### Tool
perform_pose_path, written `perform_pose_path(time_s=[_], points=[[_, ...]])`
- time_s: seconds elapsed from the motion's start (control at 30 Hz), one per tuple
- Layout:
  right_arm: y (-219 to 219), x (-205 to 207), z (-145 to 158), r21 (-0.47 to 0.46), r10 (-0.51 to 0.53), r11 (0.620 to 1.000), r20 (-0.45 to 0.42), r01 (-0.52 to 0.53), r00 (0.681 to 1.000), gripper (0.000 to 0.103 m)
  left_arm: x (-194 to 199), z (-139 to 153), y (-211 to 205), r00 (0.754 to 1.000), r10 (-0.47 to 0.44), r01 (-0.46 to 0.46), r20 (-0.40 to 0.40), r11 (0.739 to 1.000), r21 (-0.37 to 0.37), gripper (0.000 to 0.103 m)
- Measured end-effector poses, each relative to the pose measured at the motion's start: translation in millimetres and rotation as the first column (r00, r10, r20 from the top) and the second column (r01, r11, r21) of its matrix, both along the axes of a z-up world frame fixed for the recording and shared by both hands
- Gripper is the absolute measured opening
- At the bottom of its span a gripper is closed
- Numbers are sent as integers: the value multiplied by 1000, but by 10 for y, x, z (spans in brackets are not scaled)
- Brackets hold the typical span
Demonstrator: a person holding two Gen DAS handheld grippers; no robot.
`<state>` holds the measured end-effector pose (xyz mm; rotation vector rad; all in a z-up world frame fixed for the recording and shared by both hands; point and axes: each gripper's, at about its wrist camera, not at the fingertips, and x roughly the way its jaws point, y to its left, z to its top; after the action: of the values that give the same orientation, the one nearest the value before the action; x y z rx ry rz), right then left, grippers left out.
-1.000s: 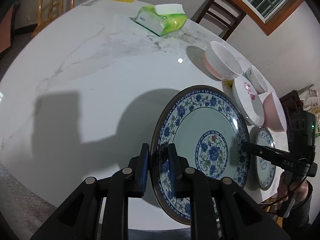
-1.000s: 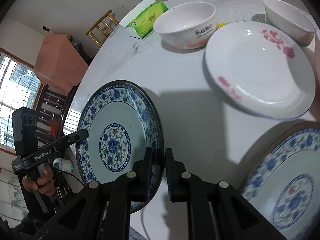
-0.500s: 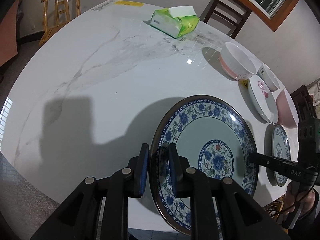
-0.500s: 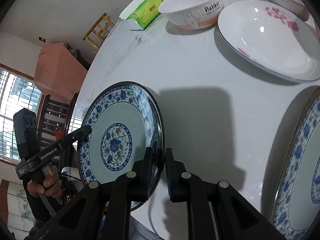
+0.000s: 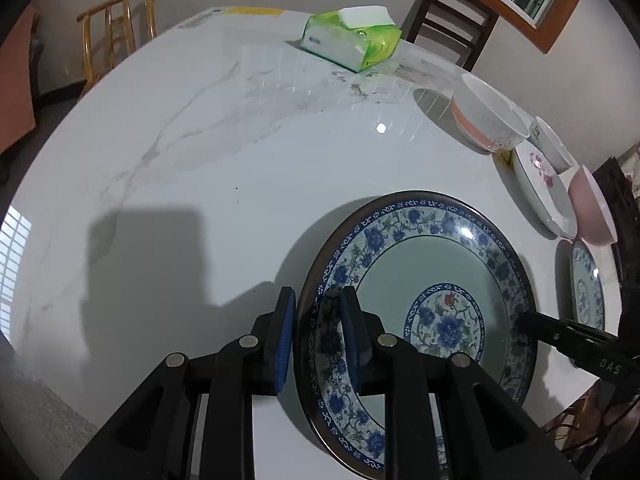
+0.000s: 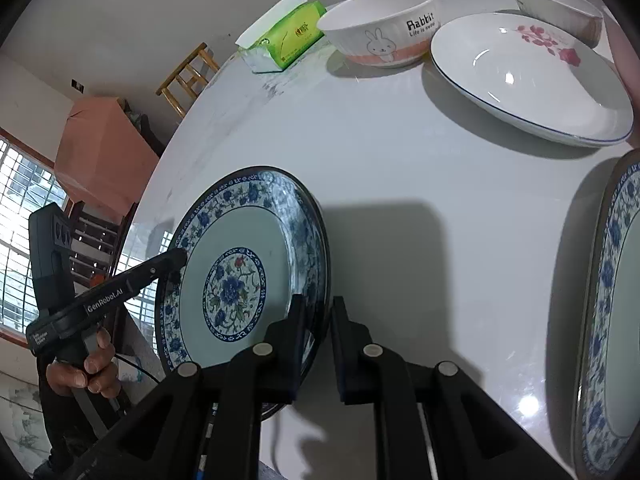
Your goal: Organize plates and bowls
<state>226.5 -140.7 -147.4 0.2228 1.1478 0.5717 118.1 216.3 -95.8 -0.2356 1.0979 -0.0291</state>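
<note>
A large blue-and-white floral plate [image 5: 424, 296] is held between both grippers low over the white marble table [image 5: 200, 168]. My left gripper [image 5: 318, 328] is shut on its near rim. My right gripper [image 6: 316, 340] is shut on the opposite rim of the same plate [image 6: 240, 276]. A second blue floral plate [image 6: 612, 332] lies at the right edge and also shows in the left wrist view [image 5: 586, 284]. A white plate with pink flowers [image 6: 528, 76], a rabbit bowl [image 6: 380, 28], another white bowl [image 6: 560, 4] and a pink bowl [image 5: 592, 204] sit behind.
A green tissue pack [image 5: 352, 40] lies at the far side of the table. Wooden chairs [image 5: 452, 20] stand around the table, one yellow chair [image 5: 116, 40] at the far left. The table edge runs close under both grippers.
The held plate has tilted from steeply raised to nearly flat and come down toward the table. Both grippers stay shut on its rims.
</note>
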Motion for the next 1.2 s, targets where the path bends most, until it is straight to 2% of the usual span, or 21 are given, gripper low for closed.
perform_pose_path(time_s=[0.07, 0.1, 0.17, 0.2, 0.23, 0.37, 0.5, 0.73, 0.83, 1.0, 1.2], points=[[36, -2, -11, 3, 0, 1000, 6, 0, 1000, 14, -1, -8, 7, 1000, -1, 1, 7, 1000, -3, 21], [53, 2, -8, 2, -2, 1000, 10, 2, 1000, 14, -8, -12, 13, 1000, 4, -4, 13, 1000, -3, 24], [94, 1, -12, -6, -7, 1000, 24, 7, 1000, 15, -17, -32, 17, 1000, 13, -13, 16, 1000, -10, 35], [77, -22, -12, -15, -5, 1000, 31, 6, 1000, 15, -26, -44, 25, 1000, 25, -25, 14, 1000, -8, 46], [91, -32, -2, -24, -4, 1000, 38, 5, 999, 15, -28, -56, 36, 999, 36, -36, 15, 999, -5, 51], [118, -56, 20, -67, -5, 998, 65, 9, 998, 28, -35, -25, 82, 998, 52, -52, 31, 999, -11, 55], [130, -116, 82, -105, 2, 994, 126, 11, 992, 34, -52, 57, 130, 994, 91, -91, 58, 996, 1, 60], [177, -270, 295, -173, 30, 985, 268, 18, 963, 34, -108, 243, 110, 982, 166, -166, 85, 986, -4, 67], [165, -300, 342, -185, 29, 982, 295, 28, 955, 34, -138, 342, 58, 979, 177, -176, 101, 984, -17, 67], [116, -435, 418, -228, 32, 972, 372, 58, 928, 34, -198, 468, -152, 977, 163, -165, 135, 986, 4, 68], [-112, -617, 555, -194, 0, 976, 447, 97, 895, 34, -279, 503, -522, 983, 115, -116, 146, 993, -1, 68]])
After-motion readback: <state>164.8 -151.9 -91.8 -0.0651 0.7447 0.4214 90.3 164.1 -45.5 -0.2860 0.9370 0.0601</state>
